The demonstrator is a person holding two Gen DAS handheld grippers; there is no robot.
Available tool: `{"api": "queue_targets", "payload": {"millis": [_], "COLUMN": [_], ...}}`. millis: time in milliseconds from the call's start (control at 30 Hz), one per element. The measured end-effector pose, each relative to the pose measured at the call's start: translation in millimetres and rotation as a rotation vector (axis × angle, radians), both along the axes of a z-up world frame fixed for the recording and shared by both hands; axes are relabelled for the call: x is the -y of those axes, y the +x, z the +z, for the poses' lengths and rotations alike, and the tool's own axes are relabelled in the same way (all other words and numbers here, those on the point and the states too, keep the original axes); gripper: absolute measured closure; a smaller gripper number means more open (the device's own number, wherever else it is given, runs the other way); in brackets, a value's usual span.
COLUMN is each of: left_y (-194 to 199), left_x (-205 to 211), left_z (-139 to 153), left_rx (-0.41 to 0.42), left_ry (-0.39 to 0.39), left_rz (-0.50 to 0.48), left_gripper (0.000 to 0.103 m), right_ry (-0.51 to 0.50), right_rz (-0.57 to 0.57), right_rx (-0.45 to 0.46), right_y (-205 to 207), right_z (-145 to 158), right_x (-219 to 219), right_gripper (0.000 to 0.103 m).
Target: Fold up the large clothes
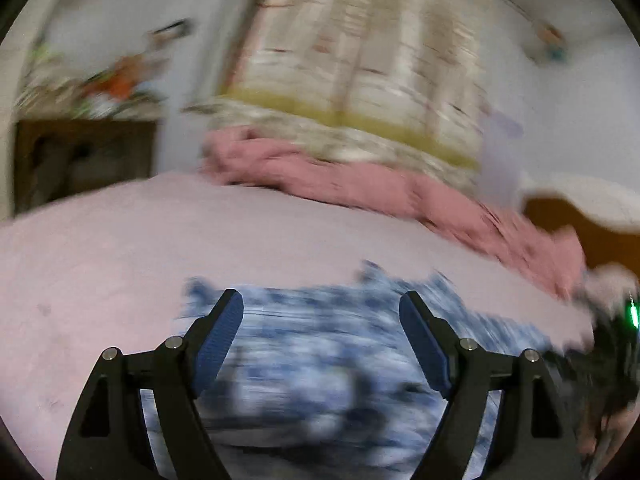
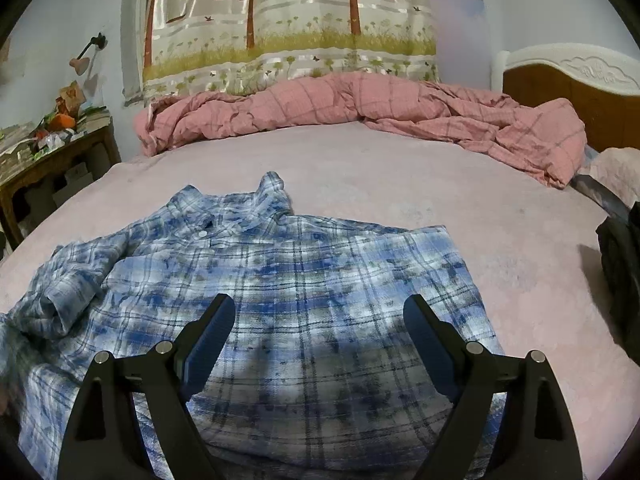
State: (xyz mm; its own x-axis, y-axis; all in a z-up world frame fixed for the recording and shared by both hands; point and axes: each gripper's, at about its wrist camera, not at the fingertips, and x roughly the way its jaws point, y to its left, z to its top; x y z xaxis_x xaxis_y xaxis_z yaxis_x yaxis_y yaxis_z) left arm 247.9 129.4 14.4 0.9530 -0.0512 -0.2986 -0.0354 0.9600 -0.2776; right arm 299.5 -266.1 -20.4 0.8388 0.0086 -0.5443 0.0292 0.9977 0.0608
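A blue and white plaid shirt lies on the pink bed sheet, collar at the far side, its right side folded in and a sleeve bunched at the left. My right gripper is open and empty, above the shirt's near part. In the left wrist view, which is blurred by motion, the shirt lies below my left gripper, which is open and empty.
A crumpled pink checked quilt lies along the far side of the bed. A wooden bedside table with clutter stands at the left. A headboard is at the right, a dark bag at the right edge. A patterned curtain hangs behind.
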Motion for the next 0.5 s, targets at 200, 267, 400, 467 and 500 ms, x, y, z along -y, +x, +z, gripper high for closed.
{"api": "queue_targets", "payload": {"millis": [200, 267, 400, 467, 500], "left_y": [12, 26, 43, 41, 37], "left_x": [-70, -82, -95, -103, -106], "left_z": [-20, -36, -62, -67, -67], "left_rx": [-0.192, -0.309, -0.473, -0.472, -0.457], "left_ry": [-0.007, -0.053, -0.115, -0.180, -0.212], "left_rz": [0.347, 0.351, 0.357, 0.354, 0.358], "left_gripper": [0.037, 0.048, 0.060, 0.067, 0.072], "right_ry": [-0.063, -0.118, -0.137, -0.093, -0.071], "right_rz": [0.060, 0.098, 0.280, 0.370, 0.405], "right_rx": [0.036, 0.042, 0.027, -0.004, -0.019], "right_y": [-6, -8, -13, -10, -9], "right_z": [9, 15, 34, 45, 49], "right_x": [-17, -35, -93, -126, -140], "right_gripper": [0.015, 0.015, 0.015, 0.018, 0.019]}}
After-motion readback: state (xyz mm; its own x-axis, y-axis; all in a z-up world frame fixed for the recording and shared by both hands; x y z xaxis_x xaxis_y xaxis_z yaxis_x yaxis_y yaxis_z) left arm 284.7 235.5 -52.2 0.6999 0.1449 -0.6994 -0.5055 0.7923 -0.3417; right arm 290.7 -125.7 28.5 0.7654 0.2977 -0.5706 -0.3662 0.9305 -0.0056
